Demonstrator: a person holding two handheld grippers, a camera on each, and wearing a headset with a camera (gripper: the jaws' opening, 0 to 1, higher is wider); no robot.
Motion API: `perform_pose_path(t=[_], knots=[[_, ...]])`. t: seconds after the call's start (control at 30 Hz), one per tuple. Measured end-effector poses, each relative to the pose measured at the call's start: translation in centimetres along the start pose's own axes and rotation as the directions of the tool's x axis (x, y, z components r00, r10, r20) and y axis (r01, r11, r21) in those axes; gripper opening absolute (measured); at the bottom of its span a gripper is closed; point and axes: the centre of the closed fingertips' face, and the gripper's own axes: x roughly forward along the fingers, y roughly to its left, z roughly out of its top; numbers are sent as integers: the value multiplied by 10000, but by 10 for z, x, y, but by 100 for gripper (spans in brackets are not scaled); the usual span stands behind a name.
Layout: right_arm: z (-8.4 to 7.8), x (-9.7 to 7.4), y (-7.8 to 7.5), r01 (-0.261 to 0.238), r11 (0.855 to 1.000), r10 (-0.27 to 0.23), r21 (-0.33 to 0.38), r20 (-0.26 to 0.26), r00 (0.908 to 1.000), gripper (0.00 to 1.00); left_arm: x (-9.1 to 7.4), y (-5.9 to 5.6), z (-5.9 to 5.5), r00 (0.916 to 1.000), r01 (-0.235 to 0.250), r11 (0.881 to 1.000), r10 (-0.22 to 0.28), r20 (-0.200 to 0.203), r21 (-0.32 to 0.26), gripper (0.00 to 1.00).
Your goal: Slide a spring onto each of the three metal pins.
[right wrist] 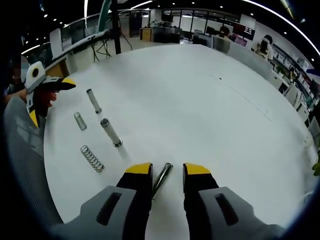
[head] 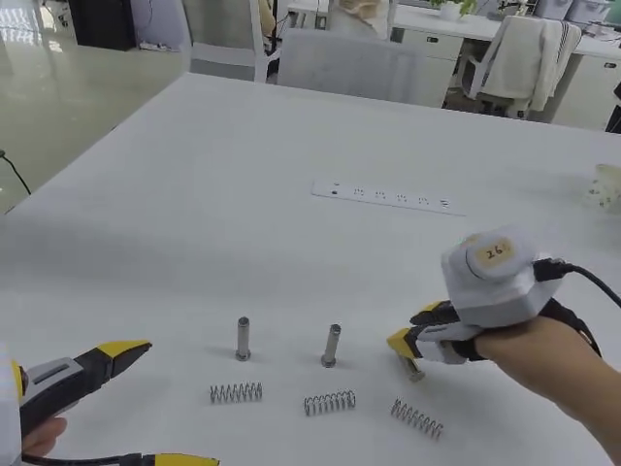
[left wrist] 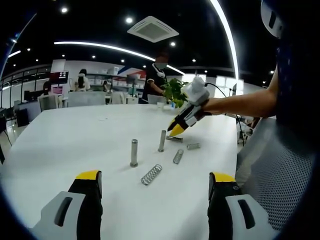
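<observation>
Two metal pins stand upright on the white table. The third pin lies flat on the table between the jaws of my right gripper, close to its left jaw; the jaws stand narrowly open around it. In the head view that lying pin pokes out under the right gripper. Three springs lie in a row in front of the pins. My left gripper hovers wide open at the near left, holding nothing.
A white power strip lies farther back on the table. Chairs and desks stand beyond the far edge. A person stands in the background of the left gripper view.
</observation>
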Motion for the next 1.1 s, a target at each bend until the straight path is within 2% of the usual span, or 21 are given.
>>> perform_pose_path(t=[0.4,1.1], knots=[[-9,8,-3,272,9979,-234,588,-645,9976,9,1,-2,-2,9999,118,9999,-118,-42,-25,83],[-14,16,-4,417,9908,-261,1285,-1204,9924,6,1,-3,-6,9999,132,9999,-133,-105,-89,82]])
